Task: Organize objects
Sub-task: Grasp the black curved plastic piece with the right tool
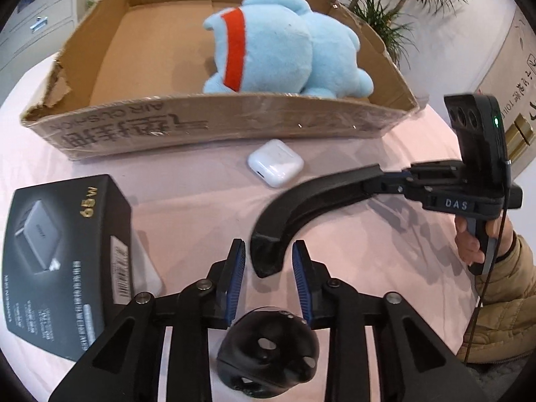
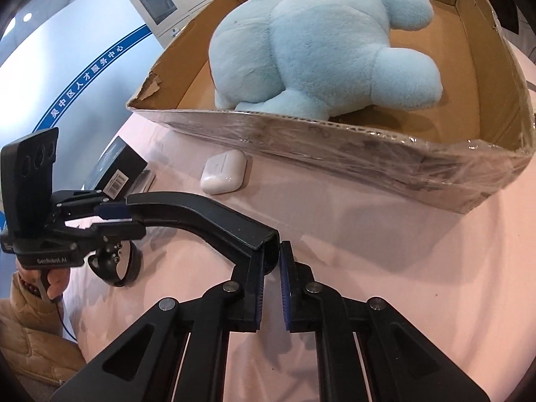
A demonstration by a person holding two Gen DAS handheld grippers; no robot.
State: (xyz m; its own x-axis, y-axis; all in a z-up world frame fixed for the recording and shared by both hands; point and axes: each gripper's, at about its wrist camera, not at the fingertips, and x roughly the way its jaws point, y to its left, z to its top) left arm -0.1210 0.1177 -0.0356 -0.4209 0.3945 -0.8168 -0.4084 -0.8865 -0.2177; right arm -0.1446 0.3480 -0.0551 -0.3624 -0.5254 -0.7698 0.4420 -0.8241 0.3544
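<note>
A black curved piece (image 1: 315, 197) hangs just above the pink table (image 1: 201, 201), spanning both grippers. My left gripper (image 1: 269, 268) has its blue pads on either side of one end; in the right wrist view this gripper (image 2: 124, 219) clamps that end. My right gripper (image 2: 271, 281) is shut on the thin edge of the other end of the piece (image 2: 207, 214), and it shows at the right (image 1: 377, 177) in the left wrist view. A white earbud case (image 1: 276, 162) (image 2: 223, 171) lies in front of the cardboard box (image 1: 201, 124) (image 2: 335, 157). A blue plush toy (image 1: 284, 50) (image 2: 318, 43) lies inside the box.
A black charger box (image 1: 63, 251) (image 2: 120, 167) sits at the left of the table, on something pale and flat. A person's hand (image 1: 469, 244) in a tan quilted sleeve holds the right gripper's handle. Potted plants stand behind the box on the right.
</note>
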